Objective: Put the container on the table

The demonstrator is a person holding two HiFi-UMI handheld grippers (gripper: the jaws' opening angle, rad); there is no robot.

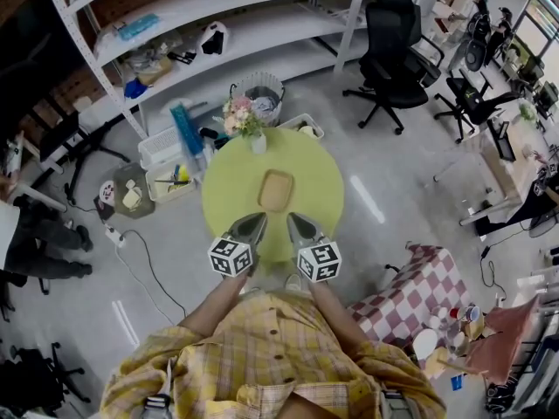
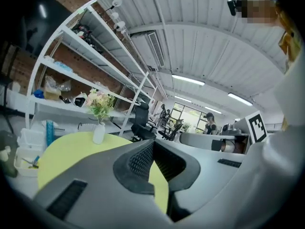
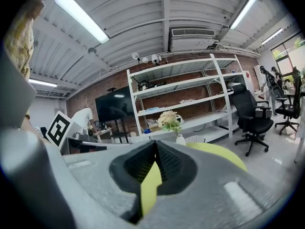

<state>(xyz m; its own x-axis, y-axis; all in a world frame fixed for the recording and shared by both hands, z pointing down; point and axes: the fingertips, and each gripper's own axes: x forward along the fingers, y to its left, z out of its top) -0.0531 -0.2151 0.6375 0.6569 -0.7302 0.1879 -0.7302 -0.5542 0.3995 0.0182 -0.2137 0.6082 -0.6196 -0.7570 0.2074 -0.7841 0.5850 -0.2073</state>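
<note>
A shallow tan container (image 1: 275,190) lies flat in the middle of the round yellow-green table (image 1: 227,190). A small vase of flowers (image 1: 256,138) stands at the table's far edge. My left gripper (image 1: 259,218) and right gripper (image 1: 292,218) hover side by side over the table's near edge, just short of the container. Both are shut with nothing between the jaws. In the left gripper view the jaws (image 2: 152,143) meet, with the vase (image 2: 98,132) beyond them. The right gripper (image 3: 156,144) is likewise shut, and its view shows the vase (image 3: 180,138). Neither gripper view shows the container.
White plastic bins (image 1: 166,160) and a wire basket (image 1: 262,94) sit on the floor behind the table. White shelving (image 1: 218,24) lines the back wall. A black office chair (image 1: 393,55) stands at back right. A checkered-cloth table (image 1: 419,291) is at my right.
</note>
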